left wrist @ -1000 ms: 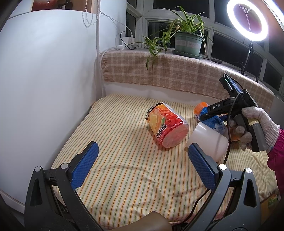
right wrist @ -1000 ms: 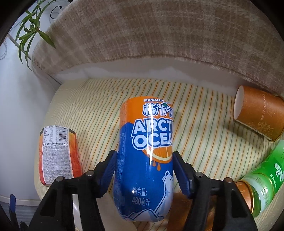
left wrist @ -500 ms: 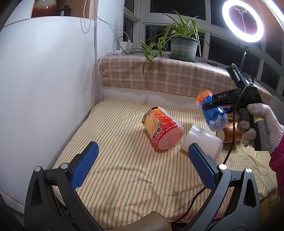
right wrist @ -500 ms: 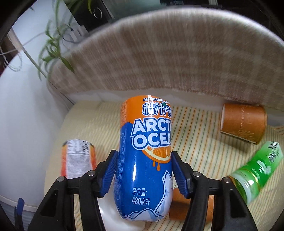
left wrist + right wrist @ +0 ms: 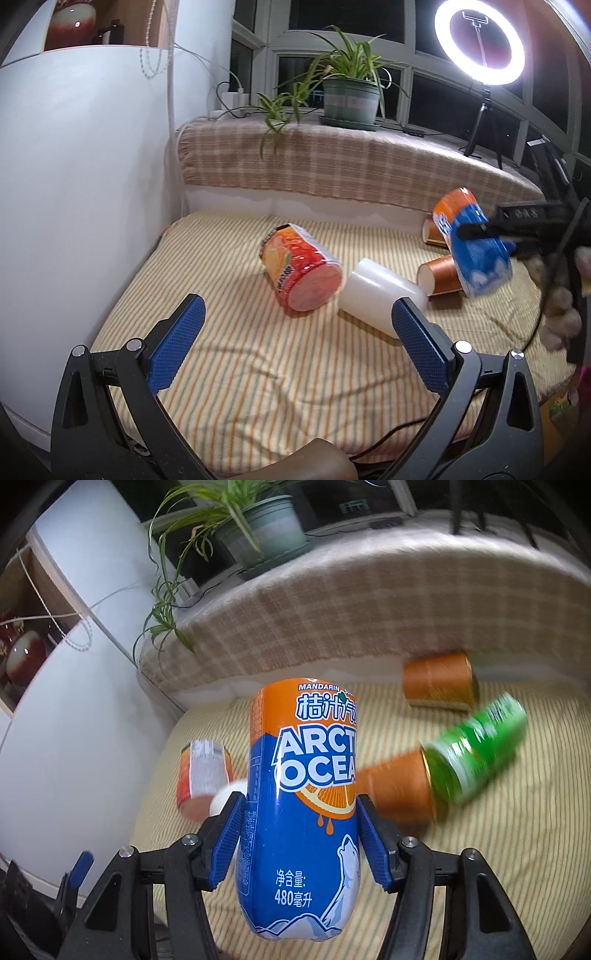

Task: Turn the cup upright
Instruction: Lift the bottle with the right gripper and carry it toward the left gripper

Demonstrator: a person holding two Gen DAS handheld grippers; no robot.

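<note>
Striped bedding [image 5: 240,369] under a planted windowsill carries several toppled cups. My right tongs [image 5: 301,834] clamp the blue-and-orange cup [image 5: 303,812] in the air, tilted, not yet stood upright; setting it down remains. My left tongs [image 5: 295,343] hang open, empty.

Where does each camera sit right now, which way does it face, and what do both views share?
Left wrist: behind the open left gripper, facing the striped cloth, windowsill plant and gloved right hand.
Right wrist: behind the right gripper, jaws shut on the blue-orange cup, held off the cloth, facing the sill.
Shared: that cup, the red cup, white cup.
</note>
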